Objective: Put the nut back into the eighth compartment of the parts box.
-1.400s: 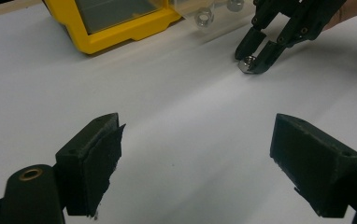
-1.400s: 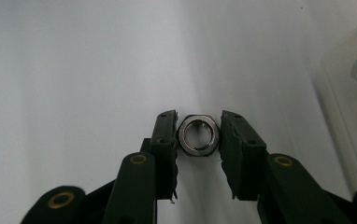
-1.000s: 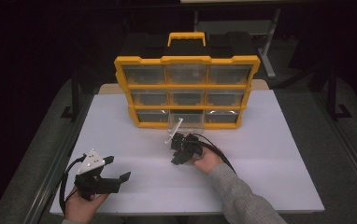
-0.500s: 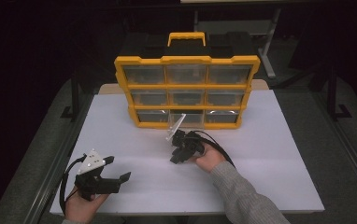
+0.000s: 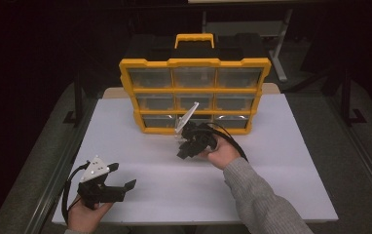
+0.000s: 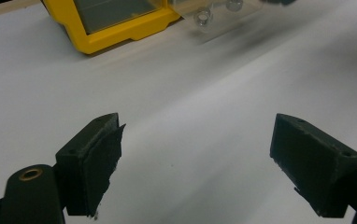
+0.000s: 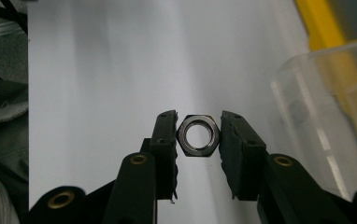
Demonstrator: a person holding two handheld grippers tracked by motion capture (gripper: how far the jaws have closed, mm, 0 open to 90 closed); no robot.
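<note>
At the lower left of the high view, the left tool (image 5: 120, 181) sits low over the white worktop (image 5: 291, 161) in the same spot as a second ago, its jaws spread wide with nothing between them. In the left gripper view the two black pads (image 6: 99, 158) stand far apart over bare white surface, and the yellow corner of the organiser shows at the upper left of that frame.

In the middle of the high view stands the yellow drawer organiser (image 5: 195, 62), upright at the far edge of the worktop, unmoved. A clear drawer (image 5: 186, 118) juts out of its bottom row, tilted, just above the right tool.

The right tool (image 5: 186, 146), at centre right, is a little higher in the frame than a second ago and sits closer to the open drawer. Its jaws pinch a steel hex nut (image 7: 197, 135): in the right gripper view the nut sits edge-on between the two pads, its hole facing the camera, with the clear drawer wall (image 7: 326, 116) at the right of that frame.
</note>
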